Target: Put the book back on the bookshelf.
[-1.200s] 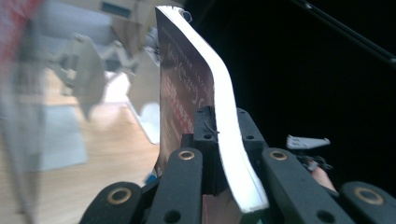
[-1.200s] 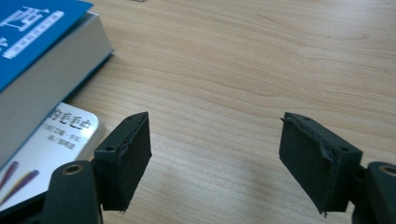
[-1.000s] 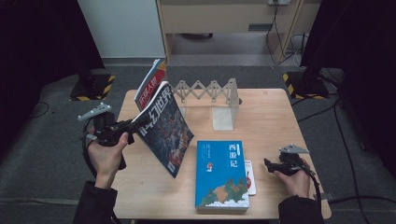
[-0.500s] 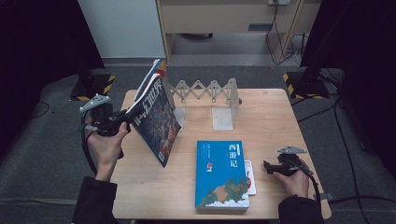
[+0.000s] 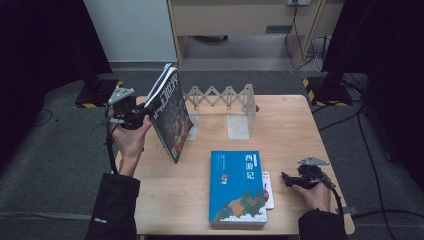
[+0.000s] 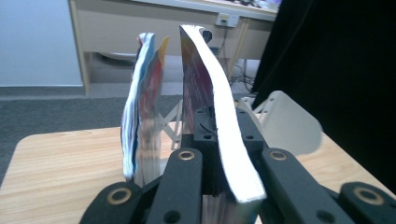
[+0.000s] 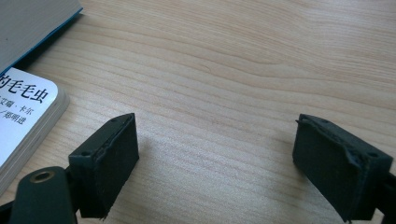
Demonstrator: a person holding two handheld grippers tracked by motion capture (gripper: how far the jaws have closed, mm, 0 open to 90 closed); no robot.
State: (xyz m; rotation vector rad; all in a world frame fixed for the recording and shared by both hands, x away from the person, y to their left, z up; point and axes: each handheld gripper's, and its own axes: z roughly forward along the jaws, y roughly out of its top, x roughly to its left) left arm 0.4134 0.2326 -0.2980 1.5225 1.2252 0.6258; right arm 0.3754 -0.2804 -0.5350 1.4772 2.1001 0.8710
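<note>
My left gripper (image 5: 149,108) is shut on a thick dark-covered book (image 5: 172,117), held nearly upright over the table's left edge. In the left gripper view the jaws clamp its white page edge (image 6: 224,140). A thin colourful magazine (image 6: 142,107) stands right beside the book; I cannot tell whether it is gripped too. A blue book (image 5: 237,187) lies flat at the front middle, partly over a small white book (image 5: 268,190). My right gripper (image 5: 286,178) hovers low over bare wood to the right of them. Its jaws (image 7: 217,149) have just been opening, with nothing between them.
A white folding rack (image 5: 220,96) with two bookends (image 5: 239,125) stands at the back middle of the wooden table (image 5: 300,130). One bookend (image 6: 289,121) rises just beyond the held book. The small white book's corner (image 7: 23,116) lies left of the right jaws.
My left hand has swung the dark book up and toward the far left, standing it more upright. The right hand has stayed where it was.
</note>
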